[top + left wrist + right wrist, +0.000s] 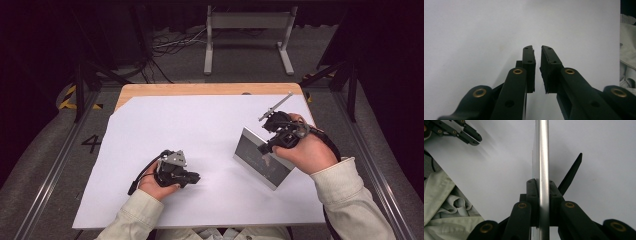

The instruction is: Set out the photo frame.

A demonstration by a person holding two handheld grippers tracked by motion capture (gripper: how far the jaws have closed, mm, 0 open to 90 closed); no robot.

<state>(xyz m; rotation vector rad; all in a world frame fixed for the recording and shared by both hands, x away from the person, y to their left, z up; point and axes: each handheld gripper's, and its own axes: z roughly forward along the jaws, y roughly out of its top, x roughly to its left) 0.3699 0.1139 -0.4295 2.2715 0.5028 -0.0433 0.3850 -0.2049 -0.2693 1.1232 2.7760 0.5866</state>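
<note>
A silver-edged picture frame with a dark glass face stands tilted on the white sheet, right of centre. My right gripper is shut on its upper edge. In the right gripper view the frame's metal edge runs straight up between the two pads, and the frame's black prop sticks out behind on the right. My left gripper lies low over the sheet at the front left, pointing right. Its jaws stand a narrow gap apart with nothing between them. That left gripper also shows far off from the right one.
A large white sheet covers most of the wooden table. Beyond the far edge are a grey metal stand and loose cables on the floor. The person's pale sleeves come in from the front.
</note>
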